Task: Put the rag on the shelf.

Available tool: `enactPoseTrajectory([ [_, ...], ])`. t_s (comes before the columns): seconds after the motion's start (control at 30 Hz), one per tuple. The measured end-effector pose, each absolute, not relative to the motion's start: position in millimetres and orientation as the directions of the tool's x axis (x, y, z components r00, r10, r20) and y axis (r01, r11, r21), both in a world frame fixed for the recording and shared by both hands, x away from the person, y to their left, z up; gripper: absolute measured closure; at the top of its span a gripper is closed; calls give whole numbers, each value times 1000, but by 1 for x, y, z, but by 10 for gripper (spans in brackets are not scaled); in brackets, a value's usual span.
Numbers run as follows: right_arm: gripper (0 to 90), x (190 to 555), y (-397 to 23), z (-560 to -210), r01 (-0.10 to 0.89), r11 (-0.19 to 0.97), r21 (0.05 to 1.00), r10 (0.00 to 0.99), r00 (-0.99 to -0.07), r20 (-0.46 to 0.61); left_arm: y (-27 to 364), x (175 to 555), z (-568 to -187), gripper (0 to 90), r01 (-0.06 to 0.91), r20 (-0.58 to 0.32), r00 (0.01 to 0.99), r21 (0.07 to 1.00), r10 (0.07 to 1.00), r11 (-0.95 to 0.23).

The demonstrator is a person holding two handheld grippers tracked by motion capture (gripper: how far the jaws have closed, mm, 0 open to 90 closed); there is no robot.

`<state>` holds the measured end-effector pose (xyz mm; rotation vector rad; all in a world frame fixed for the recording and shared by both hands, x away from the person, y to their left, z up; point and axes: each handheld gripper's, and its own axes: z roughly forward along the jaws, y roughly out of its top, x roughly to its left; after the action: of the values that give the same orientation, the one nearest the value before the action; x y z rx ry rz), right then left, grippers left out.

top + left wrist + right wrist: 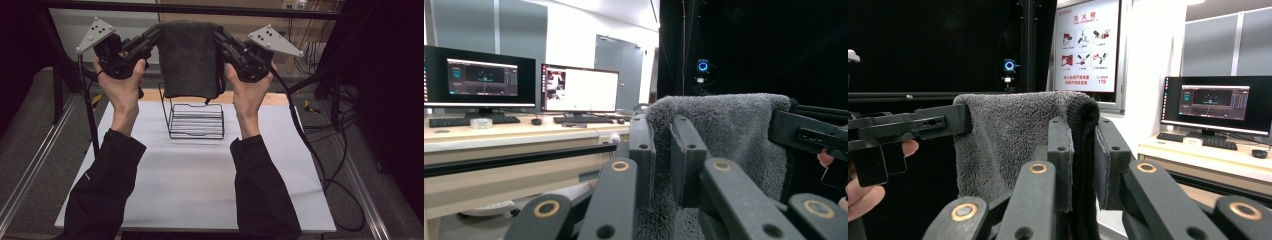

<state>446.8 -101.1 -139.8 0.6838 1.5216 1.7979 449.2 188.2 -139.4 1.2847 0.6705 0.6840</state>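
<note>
Left tool, right tool pinch towel top corners.

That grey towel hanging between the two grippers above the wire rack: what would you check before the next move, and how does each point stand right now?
1. Left gripper shut on the dark grey fluffy towel: ok, cloth is pinched between its jaws.
2. Right gripper shut on the towel's other top corner: ok.
3. Towel held level between the grippers: ok, top edge looks about even in the high view.
4. Towel clear of the black wire rack: ok, its lower edge looks to hang above the rack's back frame.
5. Rack upright on the white table: ok.
6. Grip depth enough not to slip: cannot tell.
</note>
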Motion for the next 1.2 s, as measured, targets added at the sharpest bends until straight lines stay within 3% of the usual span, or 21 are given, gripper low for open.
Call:
enactPoseTrajectory([
  [0.67, 805, 479, -99, -113, -180, -98, 979, 783, -621, -35, 186, 477, -109, 811, -79, -77, 610, 984, 789, 157],
  [1.2, 805, 511, -97, -109, -173, -74, 982, 801, -598, -45, 185, 511, -113, 811, -64, -92, 601, 985, 794, 163],
])
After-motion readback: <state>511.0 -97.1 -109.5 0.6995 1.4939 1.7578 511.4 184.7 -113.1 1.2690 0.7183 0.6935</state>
